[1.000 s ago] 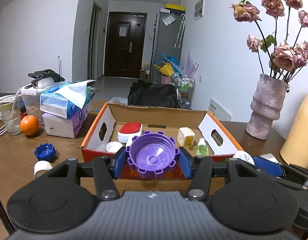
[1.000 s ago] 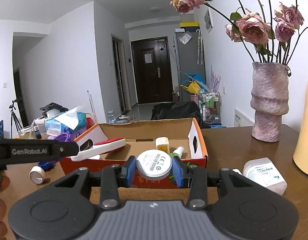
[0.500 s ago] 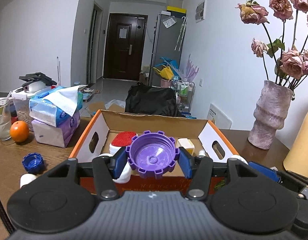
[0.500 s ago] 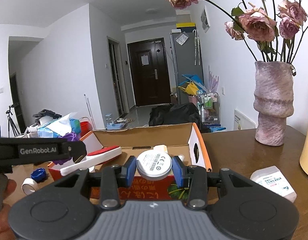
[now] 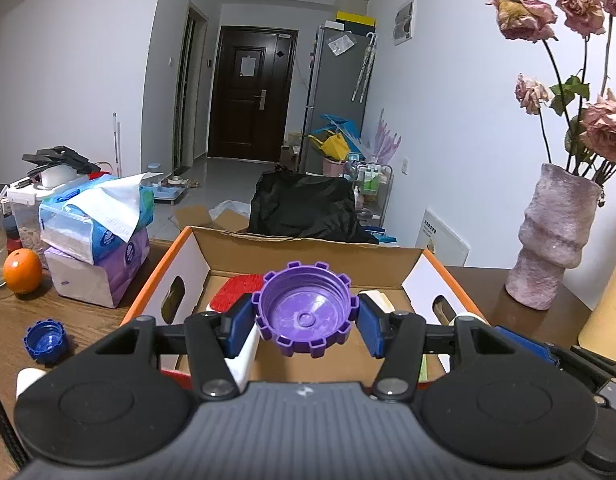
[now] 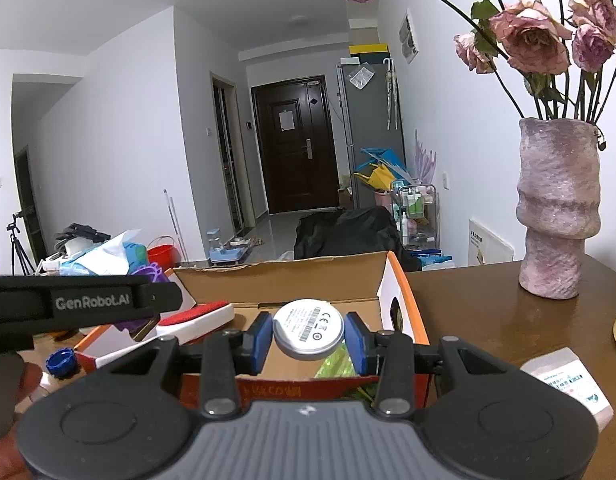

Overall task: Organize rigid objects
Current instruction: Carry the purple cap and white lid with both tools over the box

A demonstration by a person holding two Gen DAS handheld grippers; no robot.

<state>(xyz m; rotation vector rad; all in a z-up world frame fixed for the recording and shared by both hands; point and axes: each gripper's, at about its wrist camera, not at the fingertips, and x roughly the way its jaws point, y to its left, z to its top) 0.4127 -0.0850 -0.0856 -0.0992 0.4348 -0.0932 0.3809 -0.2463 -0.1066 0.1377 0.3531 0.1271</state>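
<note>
I see cardboard box (image 5: pixel 308 248) open-topped, directly ahead and below both grippers. My left gripper (image 5: pixel 306 326) clamps purple cap (image 5: pixel 306 312), open side toward camera, over box interior. My right gripper (image 6: pixel 309 338) pinches white disc (image 6: pixel 309 330) above near-right corner. 2 drops pending, I judge.

Ahead of the left gripper (image 5: pixel 306 326), the purple cap (image 5: pixel 306 312) covers much of the cardboard box (image 5: pixel 308 246) floor; the red-topped brush (image 5: pixel 234 294) and a pale block (image 5: pixel 377 300) show only partly. To its right, a yellow container (image 5: pixel 609 304) is cut by the picture's edge. Ahead of the right gripper (image 6: pixel 308 338), the print on the white disc (image 6: pixel 309 326) is too small to read.
</note>
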